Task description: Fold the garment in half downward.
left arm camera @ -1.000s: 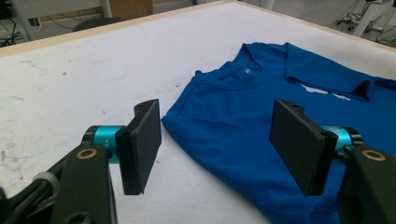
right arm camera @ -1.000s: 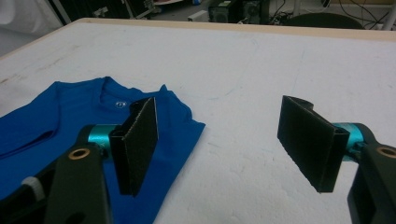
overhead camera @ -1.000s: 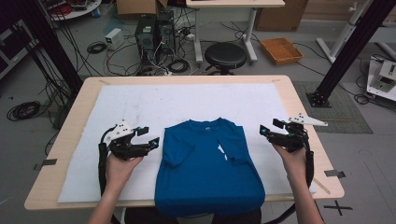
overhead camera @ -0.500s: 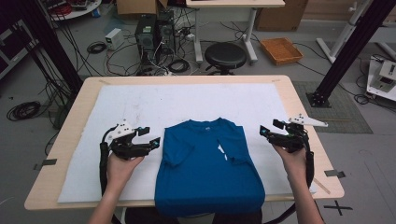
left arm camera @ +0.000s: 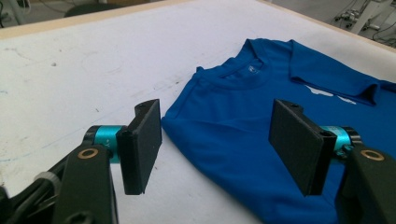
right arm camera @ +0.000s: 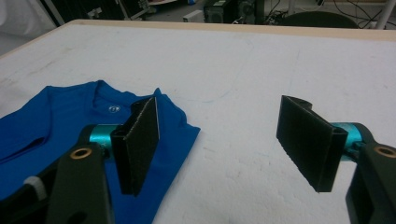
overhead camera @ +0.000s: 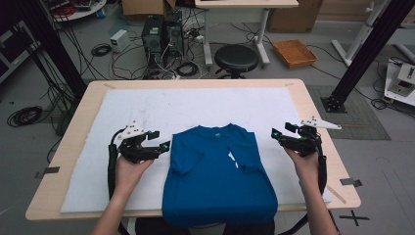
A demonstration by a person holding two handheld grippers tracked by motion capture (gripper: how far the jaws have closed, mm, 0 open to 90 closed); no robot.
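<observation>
One blue shirt (overhead camera: 218, 176) lay face up on the white mat (overhead camera: 147, 110), its hem hanging over the table's (overhead camera: 313, 105) near edge, both sleeves folded inward. Two grippers flanked it. The left gripper (overhead camera: 164, 145) hovered just beside the shirt's left shoulder, its jaws wide with nothing between them. The right gripper (overhead camera: 275, 133) sat a little farther off the other shoulder; its jaws had just been closing slightly, but stood wide and empty.

The high view alone showed the floor — one stool (overhead camera: 236, 58), one orange tray (overhead camera: 295, 52). The left gripper view gave the collar label (left arm camera: 252, 70) and the folded sleeve's (left arm camera: 327, 70) edge up close.
</observation>
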